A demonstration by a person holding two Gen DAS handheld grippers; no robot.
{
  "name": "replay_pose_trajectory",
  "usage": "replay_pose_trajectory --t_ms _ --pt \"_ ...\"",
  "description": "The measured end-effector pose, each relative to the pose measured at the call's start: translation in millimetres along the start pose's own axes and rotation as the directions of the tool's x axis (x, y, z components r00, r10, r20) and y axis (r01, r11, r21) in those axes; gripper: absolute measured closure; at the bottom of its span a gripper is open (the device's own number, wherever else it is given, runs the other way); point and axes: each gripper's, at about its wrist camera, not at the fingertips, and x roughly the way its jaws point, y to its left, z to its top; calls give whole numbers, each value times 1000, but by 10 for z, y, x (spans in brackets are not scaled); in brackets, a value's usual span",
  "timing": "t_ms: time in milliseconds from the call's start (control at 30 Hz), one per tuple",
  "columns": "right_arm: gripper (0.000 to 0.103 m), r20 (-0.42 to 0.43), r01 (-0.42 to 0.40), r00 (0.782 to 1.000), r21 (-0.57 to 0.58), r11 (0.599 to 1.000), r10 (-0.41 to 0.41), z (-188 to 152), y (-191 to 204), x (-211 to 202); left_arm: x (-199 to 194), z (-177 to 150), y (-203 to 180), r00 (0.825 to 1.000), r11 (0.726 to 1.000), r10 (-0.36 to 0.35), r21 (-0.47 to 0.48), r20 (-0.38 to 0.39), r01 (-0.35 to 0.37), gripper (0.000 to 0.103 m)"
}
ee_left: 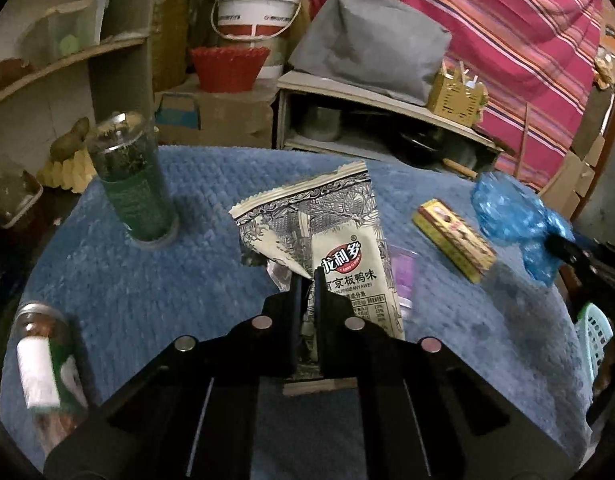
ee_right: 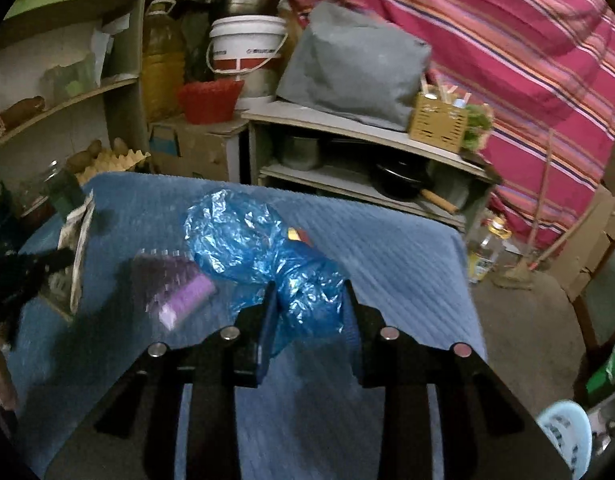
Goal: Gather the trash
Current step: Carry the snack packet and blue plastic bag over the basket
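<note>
My left gripper is shut on an empty snack wrapper, cream and grey with printed characters, held up above the blue cloth-covered table. My right gripper is shut on a crumpled blue plastic bag, which bulges out ahead of the fingers above the cloth. The same bag shows at the right in the left wrist view. A clear packet with a purple item lies on the cloth left of the bag. The wrapper appears at the left edge of the right wrist view.
A tall green-labelled jar stands on the cloth at the left, another jar at the near left. A yellow box lies at the right. A pale perforated basket sits low right. Shelves, a white bucket and a cabinet stand behind.
</note>
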Motion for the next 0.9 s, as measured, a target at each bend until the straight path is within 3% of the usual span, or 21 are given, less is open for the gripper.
replay_pose_trajectory --t_ms 333,900 --pt "72 0 56 998 43 997 -56 -546 -544 -772 -520 -327 -463 1000 1000 -14 14 7 14 99" --pt "72 -14 171 985 149 974 -171 -1090 -1455 -1434 -819 -548 -1445 994 986 -108 130 17 105 99"
